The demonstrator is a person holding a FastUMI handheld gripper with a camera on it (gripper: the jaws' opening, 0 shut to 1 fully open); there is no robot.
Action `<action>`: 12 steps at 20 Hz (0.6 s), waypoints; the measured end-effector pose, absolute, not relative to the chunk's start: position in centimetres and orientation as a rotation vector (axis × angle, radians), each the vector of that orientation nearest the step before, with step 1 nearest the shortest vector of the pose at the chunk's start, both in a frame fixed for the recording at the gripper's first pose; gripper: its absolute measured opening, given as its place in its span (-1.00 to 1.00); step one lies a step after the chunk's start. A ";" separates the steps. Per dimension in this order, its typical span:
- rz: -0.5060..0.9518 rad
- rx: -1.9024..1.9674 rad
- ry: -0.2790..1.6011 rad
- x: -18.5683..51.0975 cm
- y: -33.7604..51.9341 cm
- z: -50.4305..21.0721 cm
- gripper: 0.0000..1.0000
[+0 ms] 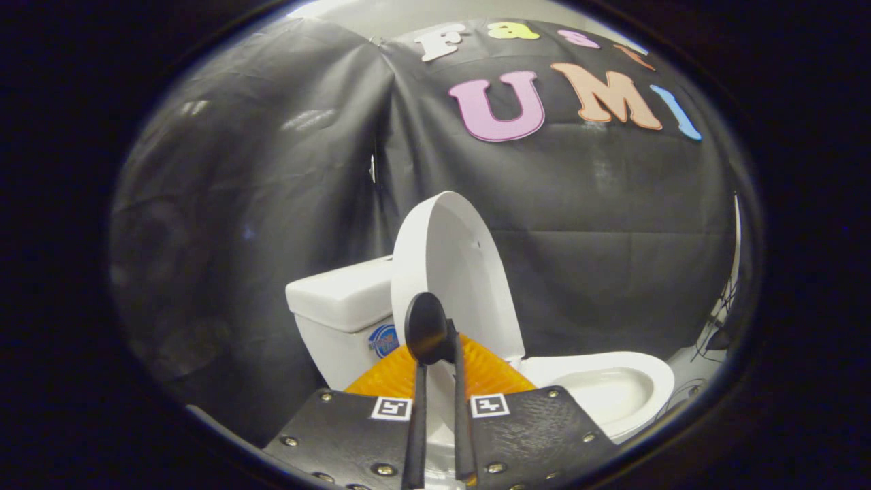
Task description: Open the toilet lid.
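Right now your tool (pixel 439 415) has its two fingers drawn close together with only a narrow gap, and nothing is pinched in that gap; whether the rounded fingertips (pixel 426 328) touch the lid I cannot tell, since they sit directly in front of it.

Just ahead of the fingers, the white oval plastic toilet lid (pixel 454 272) stands raised, close to upright, leaning back toward the white ceramic cistern (pixel 339 299) beyond and to the left of the fingers. To my eye the opening is nearly finished.

The risk lies there: if the lid is not past its balance point and you pull away, it could drop shut again onto the bowl. Pushing too hard could knock it against the cistern. The smooth lid may also slide off the narrow fingertips.

Ahead and to the right of the fingers, the white glazed toilet bowl (pixel 636 374) lies open. I see only pale glazed surface inside; any water is too hard to make out.

Beyond everything hangs the black cloth wall (pixel 258 170).
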State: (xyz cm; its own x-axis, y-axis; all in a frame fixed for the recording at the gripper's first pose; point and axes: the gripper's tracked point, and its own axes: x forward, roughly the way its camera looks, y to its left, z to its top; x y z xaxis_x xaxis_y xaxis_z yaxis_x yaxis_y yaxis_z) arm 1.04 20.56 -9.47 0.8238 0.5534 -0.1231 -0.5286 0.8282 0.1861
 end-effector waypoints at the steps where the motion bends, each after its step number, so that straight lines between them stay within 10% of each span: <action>1: 0.590 0.153 0.184 0.8 20.8 -9.5 -0.66; 7: 0.667 0.164 0.226 -0.1 21.2 -9.7 -0.42; 12: 0.628 0.128 0.188 -0.2 19.2 -9.1 0.47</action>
